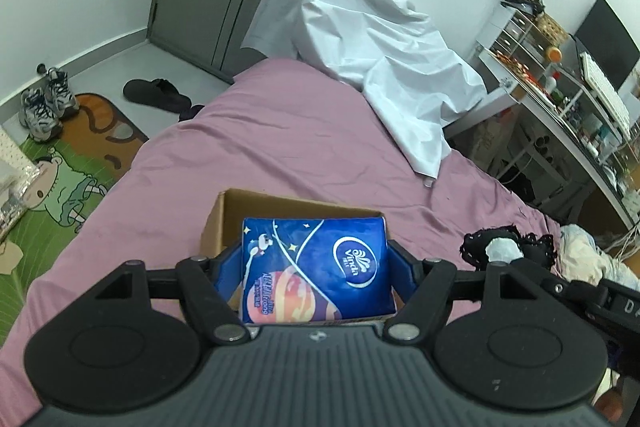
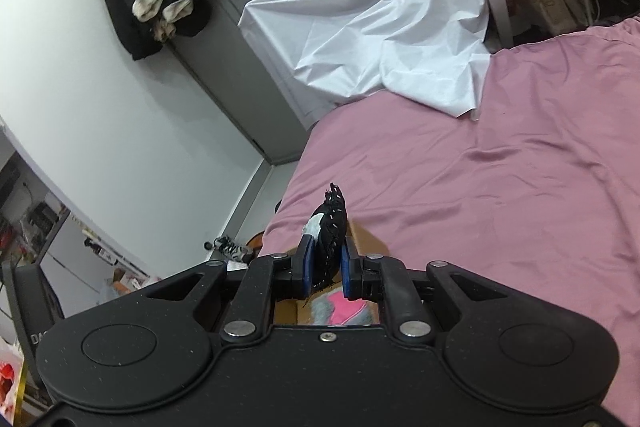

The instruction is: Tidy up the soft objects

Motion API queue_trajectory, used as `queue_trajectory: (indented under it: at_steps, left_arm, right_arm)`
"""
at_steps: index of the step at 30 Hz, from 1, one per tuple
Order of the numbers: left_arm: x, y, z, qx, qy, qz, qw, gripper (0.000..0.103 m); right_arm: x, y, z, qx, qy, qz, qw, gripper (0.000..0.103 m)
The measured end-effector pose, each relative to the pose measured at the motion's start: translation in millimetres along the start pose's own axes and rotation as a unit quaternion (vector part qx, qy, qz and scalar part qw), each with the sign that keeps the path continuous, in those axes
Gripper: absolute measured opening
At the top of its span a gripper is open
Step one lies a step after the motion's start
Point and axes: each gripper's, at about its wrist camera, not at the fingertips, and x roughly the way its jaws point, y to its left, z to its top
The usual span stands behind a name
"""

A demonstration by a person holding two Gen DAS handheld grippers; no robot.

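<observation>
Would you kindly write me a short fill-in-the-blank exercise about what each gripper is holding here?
1. The left tongs grip a ____ tissue pack.
2. The pack is held over a cardboard ____ on the bed.
3. The right tongs are shut on a ____ fabric item.
4. The bed cover is ____.

Missing words: blue; box; black; pink

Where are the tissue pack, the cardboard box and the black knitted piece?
tissue pack [image 1: 316,267]: left wrist view, middle of its blue face.
cardboard box [image 1: 218,223]: left wrist view, its left wall.
black knitted piece [image 2: 330,239]: right wrist view, its black middle.
</observation>
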Motion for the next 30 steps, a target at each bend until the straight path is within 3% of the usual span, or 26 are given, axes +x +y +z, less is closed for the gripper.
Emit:
queue_trajectory:
  at_steps: [6, 12, 23, 27, 29, 30]
  left_arm:
    - [9.8, 11.5, -2.9, -0.025, -0.009, -0.007, 0.9996, 0.072]
    - [14.6, 22.1, -5.7, -0.057, -0.011, -0.019, 0.9981, 0.082]
    - [-2.0, 29.6, -10.9, -0.043, -0.02, -0.001, 0.9989, 0.082]
    - [-7.9, 33.2, -10.0, -0.04, -0.021, 0.006, 0.9989, 0.083]
    - [-9.8, 34.4, -9.7, -0.039, -0.023, 0.008, 0.999, 0.083]
    - [-10.7, 34.2, -9.7, -0.037, -0.024, 0.012, 0.9989, 0.084]
  right_arm:
    - [8.6, 12.2, -8.8, -0.012, 0.013, 0.003, 1.0, 0.014]
    - [13.9, 20.8, -12.8, -0.026, 0.019, 0.001, 0.999, 0.014]
    - [35.0, 32.9, -12.4, -0.041, 0.028, 0.005, 0.999, 0.015]
    - [46.0, 33.4, -10.5, -0.035, 0.03, 0.01, 0.999, 0.021]
    - [52.4, 30.2, -10.7, -0.027, 0.041, 0.012, 0.999, 0.034]
    - [52.6, 28.6, -11.3, -0.026, 0.042, 0.007, 0.999, 0.045]
